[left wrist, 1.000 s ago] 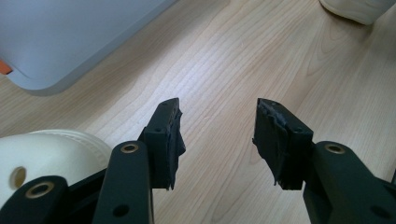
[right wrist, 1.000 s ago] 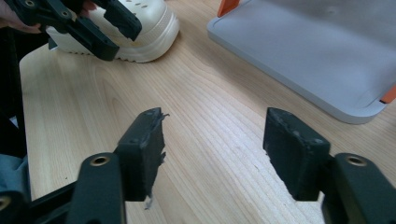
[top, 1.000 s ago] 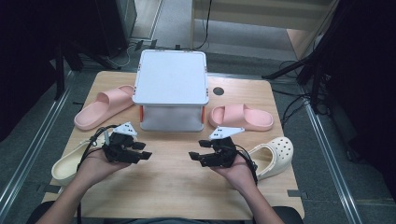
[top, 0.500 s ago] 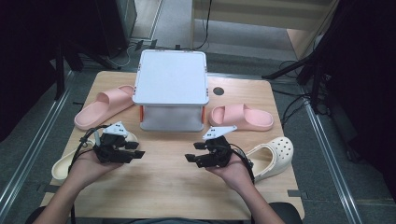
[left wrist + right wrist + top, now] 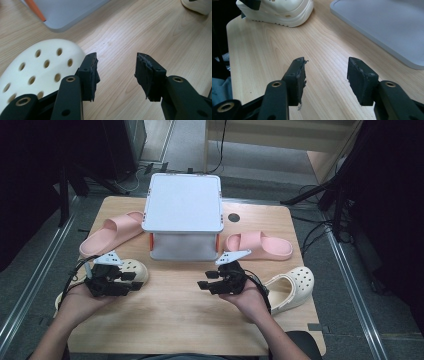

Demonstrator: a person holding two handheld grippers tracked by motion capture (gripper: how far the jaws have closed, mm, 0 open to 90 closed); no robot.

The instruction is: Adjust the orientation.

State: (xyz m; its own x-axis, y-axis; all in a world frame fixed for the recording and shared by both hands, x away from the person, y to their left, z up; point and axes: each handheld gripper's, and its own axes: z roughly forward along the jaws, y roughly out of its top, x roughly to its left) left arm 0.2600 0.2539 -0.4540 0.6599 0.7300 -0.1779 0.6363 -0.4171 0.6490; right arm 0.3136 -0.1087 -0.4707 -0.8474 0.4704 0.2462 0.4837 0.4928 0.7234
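On the table: a pale wooden top (image 5: 180,315) with a white lidded box (image 5: 182,210) at the back.
Floor around: grey, dark stands and cables.
Left gripper (image 5: 131,281): jaws spread, nothing between them, just beside the cream clog (image 5: 131,268).
Right gripper (image 5: 206,284): jaws apart, empty, over bare wood.
Other shoes: second cream clog (image 5: 292,285); two pink slides (image 5: 111,232) (image 5: 260,245) flanking the box.

You have four shoes around one white lidded box (image 5: 183,210): two pink slides, one left of the box (image 5: 111,232) and one right (image 5: 260,245), and two cream clogs, one front-left (image 5: 131,269) and one front-right (image 5: 292,284).
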